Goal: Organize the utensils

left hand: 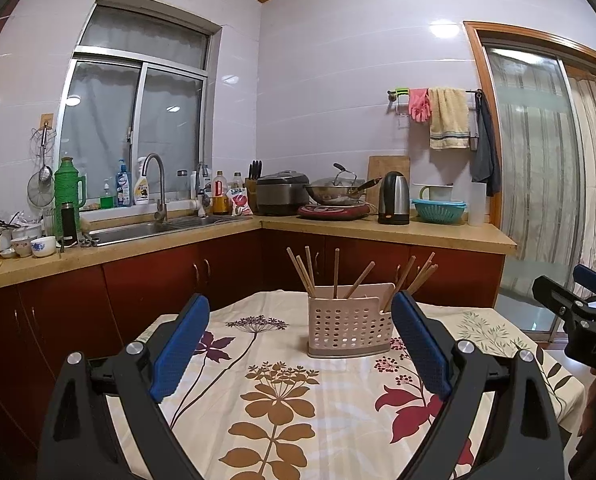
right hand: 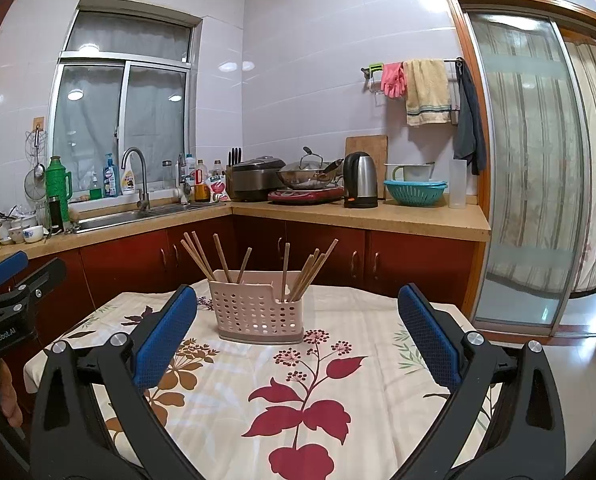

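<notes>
Chopsticks [left hand: 336,272] are standing at loose angles in a pink holder [left hand: 348,326]; some are leaning left, some right, a few are sitting nearly upright; in the right wrist view they are fanning out of the holder [right hand: 257,312] the same way. The holder is sitting upright toward the far side of the table [left hand: 298,408], on a flowered cloth [right hand: 225,400]. The left tool [left hand: 300,344] is hovering over the near part of the table with its blue pads [left hand: 177,344] spread wide and nothing between them; the holder is showing in the gap, farther off and not touching. The right tool [right hand: 298,336] is hanging beside it, its fingers [right hand: 432,340] likewise parted and empty; the holder is lying ahead of it and a little to the left. Behind the table a kettle [left hand: 394,198] and a wok [left hand: 334,192] are resting on the kitchen worktop.
</notes>
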`<state>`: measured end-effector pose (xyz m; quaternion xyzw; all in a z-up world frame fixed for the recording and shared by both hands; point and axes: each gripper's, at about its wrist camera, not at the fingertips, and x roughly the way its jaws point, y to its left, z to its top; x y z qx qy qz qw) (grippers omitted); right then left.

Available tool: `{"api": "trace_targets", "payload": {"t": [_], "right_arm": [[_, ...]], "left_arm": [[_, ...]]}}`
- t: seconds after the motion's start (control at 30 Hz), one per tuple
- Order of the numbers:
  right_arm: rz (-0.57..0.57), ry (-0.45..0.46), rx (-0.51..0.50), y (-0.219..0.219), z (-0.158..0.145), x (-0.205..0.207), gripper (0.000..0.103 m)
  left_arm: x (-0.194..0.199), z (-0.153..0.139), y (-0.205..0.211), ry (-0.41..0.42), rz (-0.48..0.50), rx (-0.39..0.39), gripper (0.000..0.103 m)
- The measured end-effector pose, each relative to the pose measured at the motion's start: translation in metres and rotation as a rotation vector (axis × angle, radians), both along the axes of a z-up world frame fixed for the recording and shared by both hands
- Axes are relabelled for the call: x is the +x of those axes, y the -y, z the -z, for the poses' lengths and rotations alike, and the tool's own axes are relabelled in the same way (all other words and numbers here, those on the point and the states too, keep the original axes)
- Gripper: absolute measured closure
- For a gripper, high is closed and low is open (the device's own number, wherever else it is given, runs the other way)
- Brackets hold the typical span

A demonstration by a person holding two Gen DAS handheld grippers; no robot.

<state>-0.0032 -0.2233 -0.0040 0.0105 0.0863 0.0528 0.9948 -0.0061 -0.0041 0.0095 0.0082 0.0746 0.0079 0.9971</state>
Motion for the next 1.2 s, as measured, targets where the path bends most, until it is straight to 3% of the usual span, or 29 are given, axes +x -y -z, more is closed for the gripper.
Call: {"api": "trace_targets", "payload": {"t": [1.2], "right_arm": [[0.001,0.001,-0.004,-0.0004,0.001,-0.0005,0.005]], "left_arm": [[-0.0007,0.0047,-0.0052,-0.013,-0.026,-0.019,0.013]]}}
